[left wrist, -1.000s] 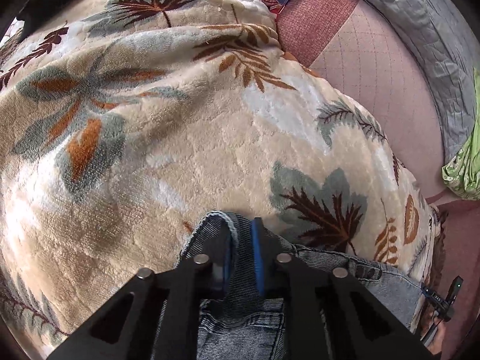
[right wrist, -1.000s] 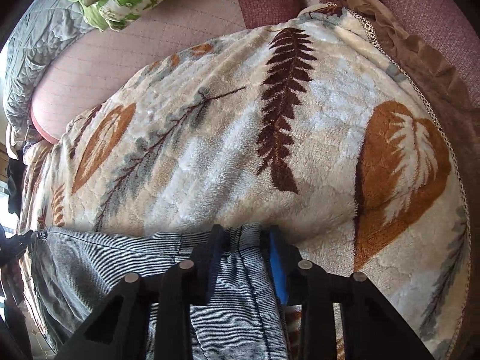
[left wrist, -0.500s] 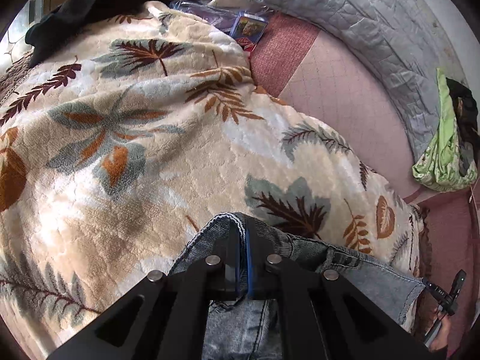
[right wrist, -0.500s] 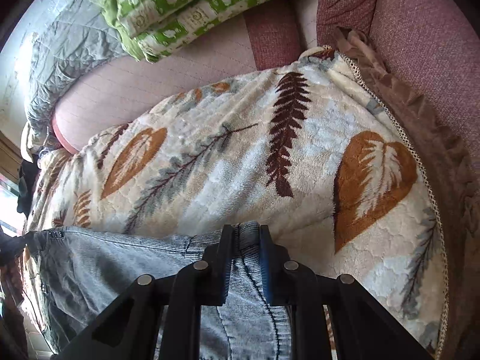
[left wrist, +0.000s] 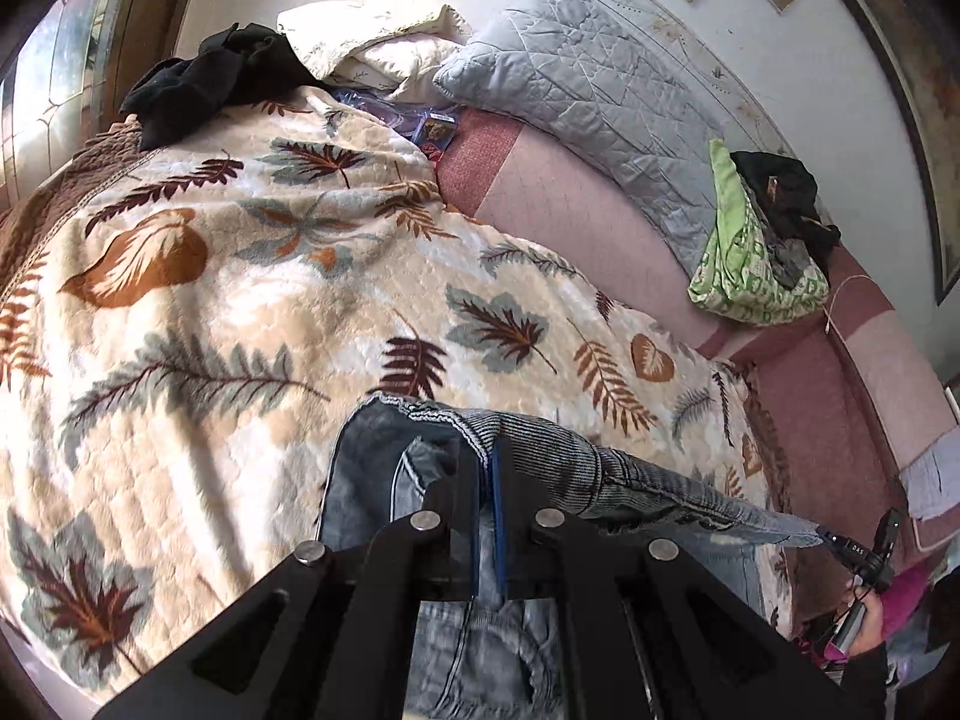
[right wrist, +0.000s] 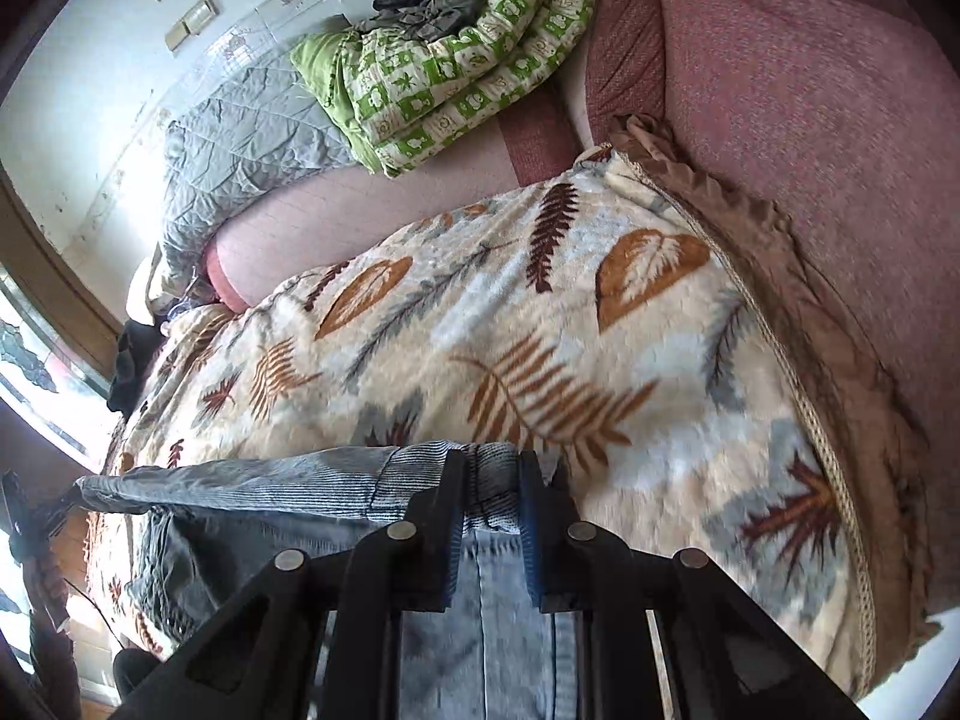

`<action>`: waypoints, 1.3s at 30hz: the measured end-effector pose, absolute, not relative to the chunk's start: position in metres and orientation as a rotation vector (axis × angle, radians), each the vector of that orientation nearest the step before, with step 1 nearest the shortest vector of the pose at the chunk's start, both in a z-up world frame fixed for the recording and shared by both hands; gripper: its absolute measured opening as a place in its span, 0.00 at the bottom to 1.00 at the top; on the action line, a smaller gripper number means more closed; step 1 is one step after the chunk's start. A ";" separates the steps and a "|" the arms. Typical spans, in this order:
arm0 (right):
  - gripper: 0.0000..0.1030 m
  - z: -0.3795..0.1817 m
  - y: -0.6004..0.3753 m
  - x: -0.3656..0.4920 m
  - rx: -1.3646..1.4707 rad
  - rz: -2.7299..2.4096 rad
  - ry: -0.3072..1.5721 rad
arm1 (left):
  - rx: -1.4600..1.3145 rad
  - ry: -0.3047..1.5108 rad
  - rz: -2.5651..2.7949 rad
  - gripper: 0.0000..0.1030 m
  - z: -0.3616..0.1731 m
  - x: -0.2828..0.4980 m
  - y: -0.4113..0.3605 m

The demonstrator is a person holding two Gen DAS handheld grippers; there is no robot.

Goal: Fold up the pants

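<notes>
- Evidently both grippers share one garment: the left gripper [left wrist: 487, 468] has its fingers pressed almost together on the waistband edge of the pants [left wrist: 600, 474], only a thin layer of denim between the blue pads
- Meanwhile the right gripper [right wrist: 491, 483] has its fingers a little apart, clamped on a thicker bunch of the same waistband, where the seam doubles the cloth
- Gripping the band at two separated points makes sense for a fold, I judge: the stretch of denim between the grippers runs taut and nearly straight, so the rest hangs evenly below
- Position of the pants: at 6 o'clock in both wrist views, raised clear of the leaf-print blanket [left wrist: 252, 324], with the legs dropping out of sight beneath the fingers
- From the left view the band stretches toward 4 o'clock, where the other gripper's tip and a hand [left wrist: 864, 612] show at the rim; from the right view it runs toward 9 o'clock
- Blanket on the bed [right wrist: 810, 120] serves as the broad soft surface for laying the garment down; its middle is bare
- Green quilt [right wrist: 456, 54] and grey pillow [left wrist: 600, 84] sit at 12 to 1 o'clock, well apart from the work
- Likely stage: early, pants lifted and spread, no crease made yet
</notes>
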State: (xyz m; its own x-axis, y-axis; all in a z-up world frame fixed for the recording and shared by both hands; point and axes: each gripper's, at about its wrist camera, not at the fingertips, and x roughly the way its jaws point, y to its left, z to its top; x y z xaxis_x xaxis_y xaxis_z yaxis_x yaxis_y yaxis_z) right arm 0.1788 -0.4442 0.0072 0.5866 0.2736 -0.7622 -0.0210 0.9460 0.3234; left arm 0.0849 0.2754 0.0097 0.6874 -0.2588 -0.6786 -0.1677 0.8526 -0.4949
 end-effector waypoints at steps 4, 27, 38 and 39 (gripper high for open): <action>0.17 -0.018 -0.452 0.116 0.331 0.163 0.953 | -0.529 0.880 -0.065 0.04 -0.019 0.038 0.273; 0.55 -0.051 -0.464 0.075 0.344 0.062 1.050 | -0.295 0.924 0.134 0.33 -0.002 0.001 0.259; 0.12 -0.092 -0.443 0.182 0.321 0.089 1.184 | -0.202 1.064 0.071 0.49 -0.073 0.051 0.179; 0.12 -0.086 -0.438 0.183 0.278 0.081 1.159 | -0.215 1.077 0.071 0.49 -0.081 0.052 0.180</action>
State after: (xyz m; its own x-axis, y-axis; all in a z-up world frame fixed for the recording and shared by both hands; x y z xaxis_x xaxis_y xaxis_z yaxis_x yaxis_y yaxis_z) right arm 0.1831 -0.4381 -0.0857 0.4017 0.2053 -0.8924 0.0798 0.9630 0.2575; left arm 0.0516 0.1800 -0.0810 0.4736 -0.0472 -0.8795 -0.1617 0.9769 -0.1394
